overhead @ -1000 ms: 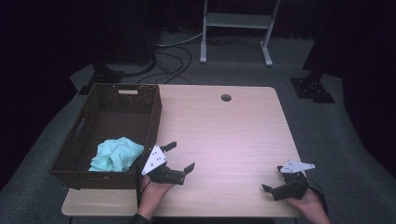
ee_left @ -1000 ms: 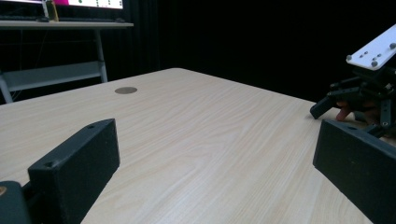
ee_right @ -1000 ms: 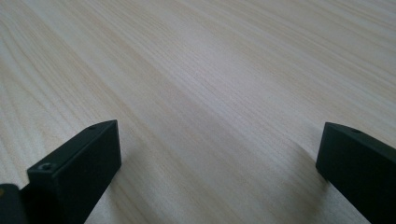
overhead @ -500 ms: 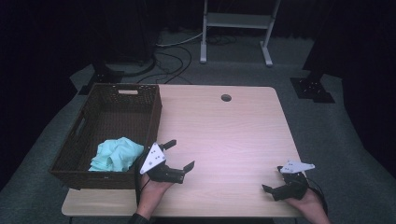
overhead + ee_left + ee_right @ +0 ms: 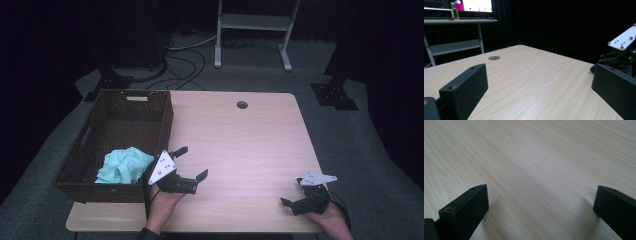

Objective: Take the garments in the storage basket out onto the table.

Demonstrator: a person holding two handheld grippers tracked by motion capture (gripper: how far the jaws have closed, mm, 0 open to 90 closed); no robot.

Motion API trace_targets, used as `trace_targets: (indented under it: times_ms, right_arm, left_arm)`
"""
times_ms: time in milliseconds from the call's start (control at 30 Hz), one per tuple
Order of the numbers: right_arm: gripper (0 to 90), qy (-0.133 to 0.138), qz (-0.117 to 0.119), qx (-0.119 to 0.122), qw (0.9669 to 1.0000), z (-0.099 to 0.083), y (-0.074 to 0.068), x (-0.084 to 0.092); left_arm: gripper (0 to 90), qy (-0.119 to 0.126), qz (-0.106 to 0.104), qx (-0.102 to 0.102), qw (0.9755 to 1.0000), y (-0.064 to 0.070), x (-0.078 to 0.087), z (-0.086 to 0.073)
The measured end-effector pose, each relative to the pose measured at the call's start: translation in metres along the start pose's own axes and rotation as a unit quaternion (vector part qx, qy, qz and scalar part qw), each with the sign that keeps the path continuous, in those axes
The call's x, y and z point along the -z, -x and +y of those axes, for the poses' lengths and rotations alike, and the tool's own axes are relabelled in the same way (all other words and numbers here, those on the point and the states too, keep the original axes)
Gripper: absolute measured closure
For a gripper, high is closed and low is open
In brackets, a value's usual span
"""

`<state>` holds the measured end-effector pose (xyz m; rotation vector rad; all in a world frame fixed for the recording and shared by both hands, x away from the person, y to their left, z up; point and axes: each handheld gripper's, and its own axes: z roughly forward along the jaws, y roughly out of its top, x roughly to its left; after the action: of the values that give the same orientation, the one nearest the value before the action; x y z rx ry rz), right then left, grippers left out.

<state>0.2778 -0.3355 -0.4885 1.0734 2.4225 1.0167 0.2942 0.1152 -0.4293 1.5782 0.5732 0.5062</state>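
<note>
High view, basket: a dark brown woven wicker basket [image 5: 120, 142] with cut-out handles sits on the left part of the pale wood-grain table [image 5: 250, 150], its right wall just beside the left hand, presumably so it can be reached without stretching.
Cloth: a crumpled light turquoise cloth [image 5: 122, 165] lies inside the basket, bunched in the near right corner, close to the left tool; it looks like the thing this work concerns.
Left gripper [image 5: 187, 162]: jaws spread wide and empty, resting low on the table just right of the basket wall, aimed across the tabletop rather than into the basket; this reads as a waiting pose.
Left gripper view: both black jaws stand far apart with bare wood between them; the round cable hole [image 5: 494, 58] lies ahead.
Right gripper [image 5: 292, 197]: held at the near right corner, well apart from basket and cloth, likely parked out of the way.
Right gripper view: jaws spread, nothing between them but table grain.
</note>
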Motion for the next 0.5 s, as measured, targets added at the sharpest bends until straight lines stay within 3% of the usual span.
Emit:
trace_targets:
  times_ms: [500]
  right_arm:
    - [0.0, 0.000, 0.000, 0.000, 1.0000, 0.0000, 0.0001, 0.0000]
  left_arm:
    - [0.0, 0.004, -0.003, -0.003, 1.0000, 0.0007, 0.0002, 0.0071]
